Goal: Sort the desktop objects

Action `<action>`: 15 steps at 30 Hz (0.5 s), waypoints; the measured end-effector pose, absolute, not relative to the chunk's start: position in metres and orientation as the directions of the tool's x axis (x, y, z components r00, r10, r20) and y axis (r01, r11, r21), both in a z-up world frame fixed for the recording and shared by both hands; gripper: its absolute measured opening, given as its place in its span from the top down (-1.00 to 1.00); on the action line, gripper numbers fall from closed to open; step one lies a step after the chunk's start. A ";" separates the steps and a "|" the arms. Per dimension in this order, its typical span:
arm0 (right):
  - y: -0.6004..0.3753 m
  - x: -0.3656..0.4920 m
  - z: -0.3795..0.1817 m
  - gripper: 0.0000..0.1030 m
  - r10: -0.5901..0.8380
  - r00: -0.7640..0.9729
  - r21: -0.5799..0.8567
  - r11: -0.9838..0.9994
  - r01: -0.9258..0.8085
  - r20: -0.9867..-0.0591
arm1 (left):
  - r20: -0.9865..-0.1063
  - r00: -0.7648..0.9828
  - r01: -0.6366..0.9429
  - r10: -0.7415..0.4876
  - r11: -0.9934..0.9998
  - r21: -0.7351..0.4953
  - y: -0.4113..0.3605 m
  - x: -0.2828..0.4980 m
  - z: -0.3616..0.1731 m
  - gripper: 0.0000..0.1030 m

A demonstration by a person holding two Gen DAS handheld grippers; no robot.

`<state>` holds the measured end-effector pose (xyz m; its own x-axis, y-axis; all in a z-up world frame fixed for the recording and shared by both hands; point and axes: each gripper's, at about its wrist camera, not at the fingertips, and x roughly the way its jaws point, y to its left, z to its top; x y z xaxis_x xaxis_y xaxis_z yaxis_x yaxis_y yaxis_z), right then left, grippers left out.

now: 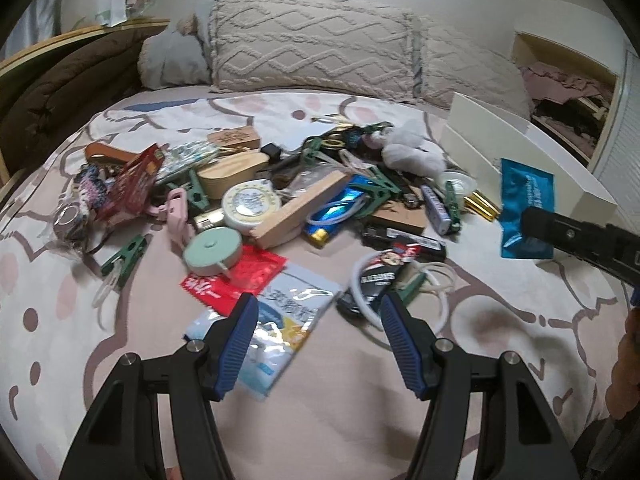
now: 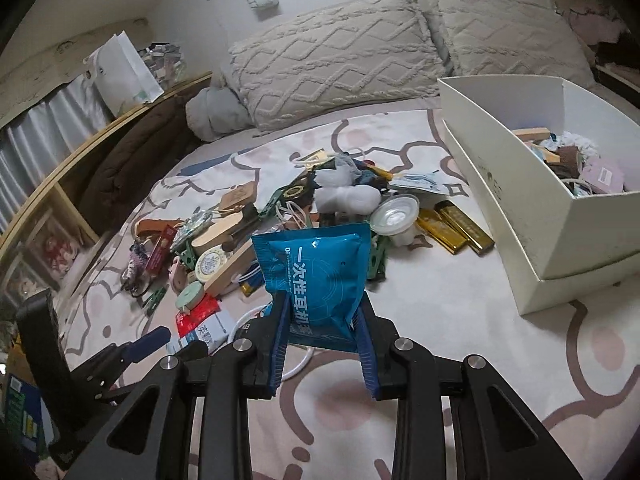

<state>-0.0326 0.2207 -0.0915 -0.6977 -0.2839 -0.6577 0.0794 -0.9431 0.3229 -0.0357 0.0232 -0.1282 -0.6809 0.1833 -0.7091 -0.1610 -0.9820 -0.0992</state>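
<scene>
A heap of small objects lies on the patterned bedspread: clips, wooden blocks, tins, packets. My left gripper is open just above a white and blue sachet, beside a red packet and a white ring. My right gripper is shut on a blue foil packet and holds it upright above the bed; the packet also shows in the left wrist view. A white box with sorted items inside stands to the right.
Gold bars and a clear plastic lid lie near the box. Knitted pillows lie at the head of the bed. A wooden shelf edge runs along the left. Bare bedspread lies in front of the box.
</scene>
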 end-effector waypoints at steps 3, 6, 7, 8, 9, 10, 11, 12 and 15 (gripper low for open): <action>0.223 -0.030 -0.093 0.38 -0.274 -0.694 0.316 -0.946 0.070 -0.666 | -0.703 -0.682 -0.188 0.203 -0.977 -0.099 0.031 -0.034 -0.129 -0.23; 0.225 -0.028 -0.096 0.38 -0.281 -0.684 0.326 -0.943 0.067 -0.673 | -0.697 -0.682 -0.214 0.223 -0.971 -0.101 0.038 -0.033 -0.130 -0.23; 0.225 -0.028 -0.098 0.38 -0.284 -0.680 0.329 -0.942 0.066 -0.676 | -0.696 -0.680 -0.223 0.230 -0.969 -0.102 0.040 -0.032 -0.131 -0.23; 0.226 -0.027 -0.099 0.38 -0.285 -0.677 0.331 -0.941 0.064 -0.678 | -0.695 -0.680 -0.230 0.234 -0.968 -0.101 0.043 -0.032 -0.131 -0.23; 0.226 -0.026 -0.100 0.38 -0.286 -0.674 0.334 -0.941 0.061 -0.682 | -0.694 -0.680 -0.238 0.238 -0.966 -0.099 0.045 -0.031 -0.131 -0.23; 0.227 -0.026 -0.101 0.38 -0.290 -0.670 0.339 -0.939 0.060 -0.683 | -0.693 -0.679 -0.245 0.241 -0.965 -0.095 0.048 -0.031 -0.132 -0.23; 0.227 -0.025 -0.102 0.38 -0.294 -0.667 0.345 -0.937 0.059 -0.684 | -0.694 -0.679 -0.251 0.242 -0.964 -0.090 0.050 -0.031 -0.133 -0.23; 0.228 -0.025 -0.102 0.38 -0.297 -0.665 0.349 -0.935 0.058 -0.685 | -0.694 -0.678 -0.256 0.242 -0.963 -0.086 0.052 -0.031 -0.134 -0.23; 0.230 -0.022 -0.103 0.38 -0.296 -0.663 0.352 -0.935 0.053 -0.688 | -0.697 -0.675 -0.270 0.243 -0.960 -0.073 0.058 -0.030 -0.136 -0.23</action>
